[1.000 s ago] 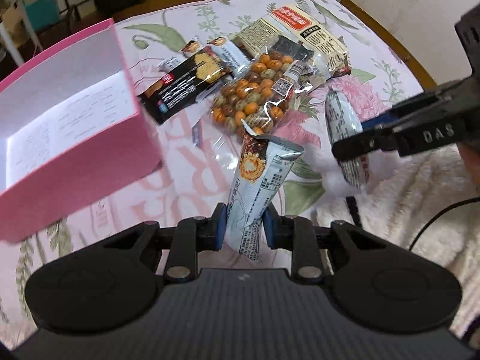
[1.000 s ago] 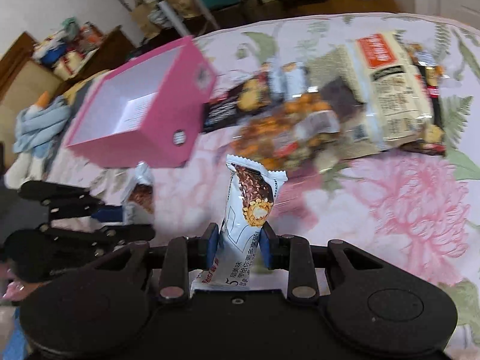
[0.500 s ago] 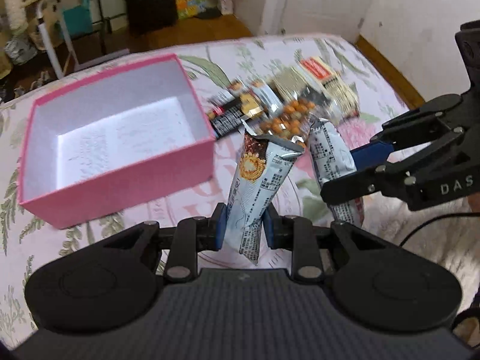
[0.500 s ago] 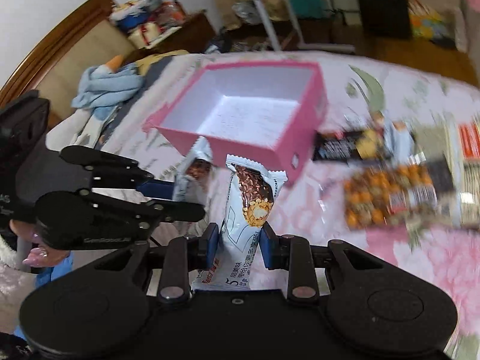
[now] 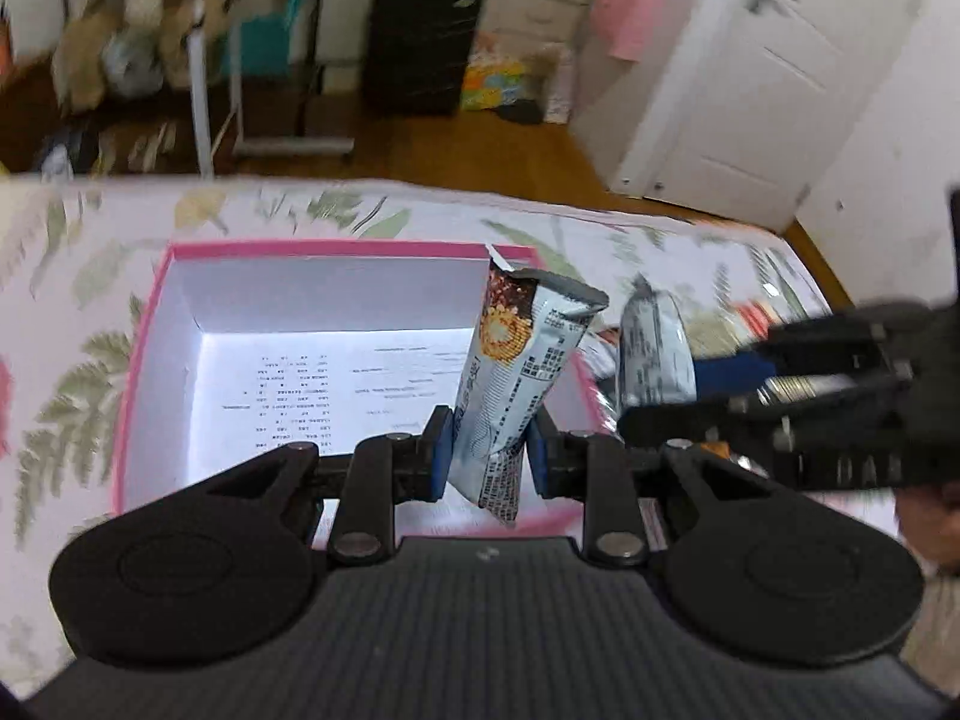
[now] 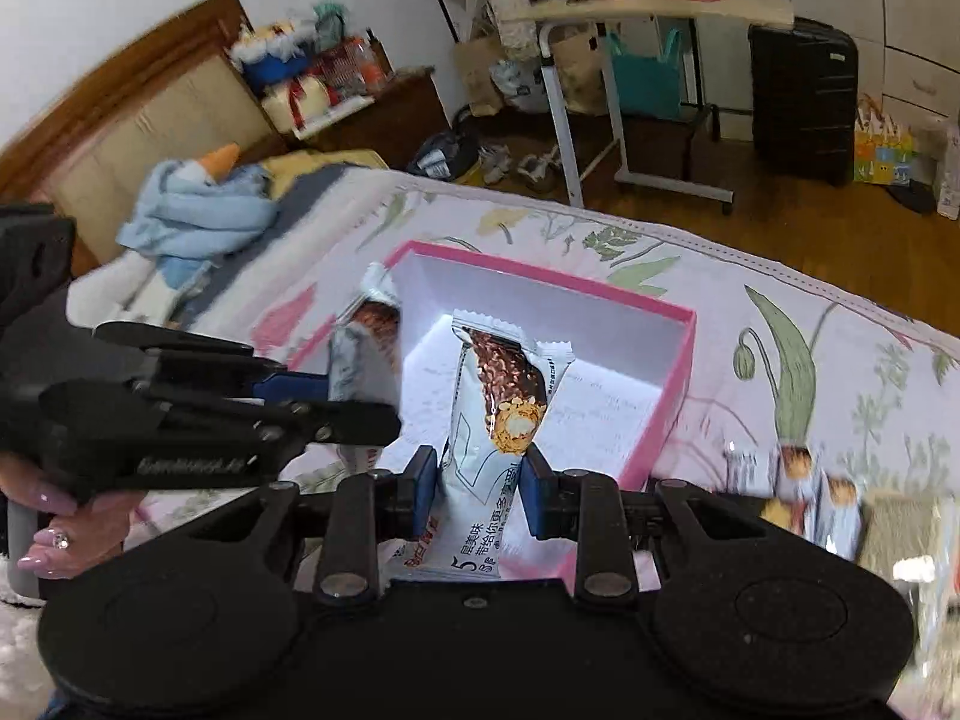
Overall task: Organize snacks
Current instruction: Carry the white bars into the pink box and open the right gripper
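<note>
Each gripper, left gripper (image 5: 485,451) and right gripper (image 6: 471,492), pinches a light, crinkly snack bar (image 5: 521,372) near its lower end (slippery foil, crushable filling), poised above the pink box (image 5: 144,324), bars pointing toward 12 o'clock.

A floral bedspread (image 5: 252,210) covers the bed. Beyond it, on the wood floor (image 6: 780,222), stand a black suitcase (image 6: 801,96) and a rolling desk (image 6: 630,18). A blue cloth (image 6: 192,216) lies by the headboard (image 6: 120,102).

Left gripper (image 5: 485,450) clamping snack bar (image 5: 516,378) over pink box (image 5: 144,324), right gripper (image 5: 666,384) beside it
</note>
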